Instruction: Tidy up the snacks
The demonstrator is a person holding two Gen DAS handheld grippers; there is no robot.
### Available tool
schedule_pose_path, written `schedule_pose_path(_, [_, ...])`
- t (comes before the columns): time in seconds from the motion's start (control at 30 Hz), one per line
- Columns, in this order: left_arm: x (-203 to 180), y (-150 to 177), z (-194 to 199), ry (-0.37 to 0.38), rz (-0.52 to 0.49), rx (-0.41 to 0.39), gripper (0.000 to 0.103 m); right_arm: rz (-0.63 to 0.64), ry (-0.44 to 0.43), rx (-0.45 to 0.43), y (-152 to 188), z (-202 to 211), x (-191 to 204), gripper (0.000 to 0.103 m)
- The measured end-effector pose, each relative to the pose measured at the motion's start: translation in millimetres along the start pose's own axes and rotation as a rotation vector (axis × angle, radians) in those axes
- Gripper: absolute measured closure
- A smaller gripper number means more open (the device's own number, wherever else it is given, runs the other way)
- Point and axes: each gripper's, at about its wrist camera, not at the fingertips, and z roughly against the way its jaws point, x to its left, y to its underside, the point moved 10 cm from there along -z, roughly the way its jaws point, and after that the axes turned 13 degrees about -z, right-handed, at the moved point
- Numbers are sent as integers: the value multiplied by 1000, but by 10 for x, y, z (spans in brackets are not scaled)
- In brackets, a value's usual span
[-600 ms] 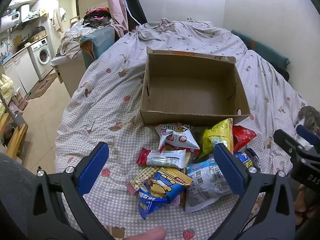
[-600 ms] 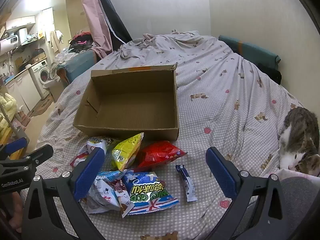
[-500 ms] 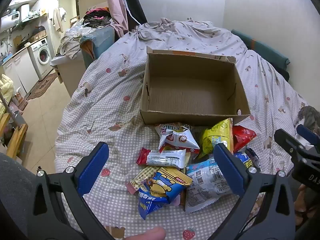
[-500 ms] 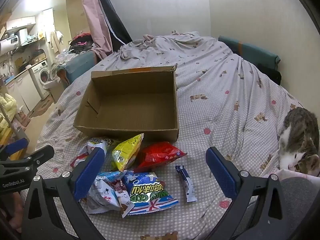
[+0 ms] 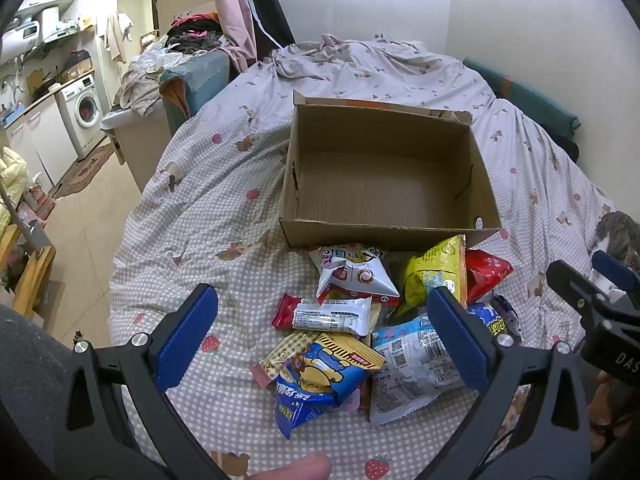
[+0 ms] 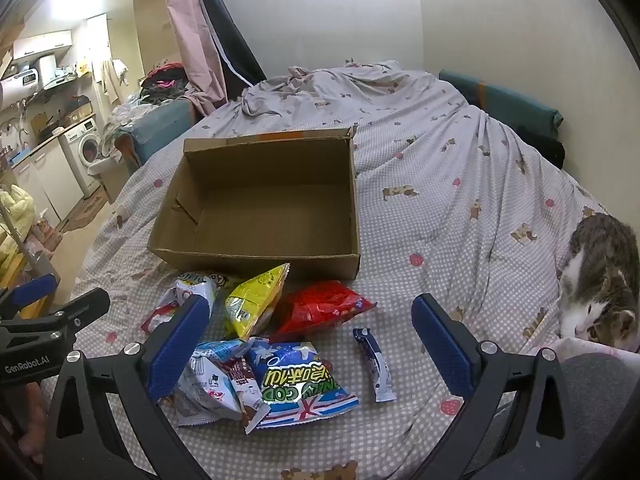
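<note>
The left gripper [image 5: 322, 338] hangs over the near edge of the snack pile with its jaws spread wide and nothing between the pads. Seen along its fingers, the blue bag with a bear on it [image 5: 320, 384] lies in the lower middle of the gap, the white-and-red bar [image 5: 326, 314] just beyond it, and a pale blue and white bag [image 5: 412, 368] sits partly behind the right-hand pad. None of them touches the gripper.

The right gripper [image 6: 310, 342] is likewise wide open and holds nothing. In its gap lie the blue bag with a flag print [image 6: 306, 388] and a small dark blue and white stick pack [image 6: 374, 364], which lies alone on the bedspread [image 6: 460, 184], a little to the right of the pile. A crumpled white bag [image 6: 204, 392] sits by the left-hand pad.

Farther on, all close against the near wall of the cardboard box [image 6: 256, 258], are a white bag [image 6: 196, 286], a yellow bag [image 6: 256, 300] standing on edge and a red bag [image 6: 320, 308]. The whole pile lies on the near side of the box, outside it.

The box stands open on the bedspread with its bare floor showing. To the right of the box, well apart from it at the bed's edge, a cat [image 6: 600, 276] is crouched.
</note>
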Motion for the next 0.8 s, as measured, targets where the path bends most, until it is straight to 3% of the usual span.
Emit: schedule_pose_path(0.8, [-19, 31, -21, 2, 1, -1, 0, -12, -4, -4, 6, -15, -24, 0])
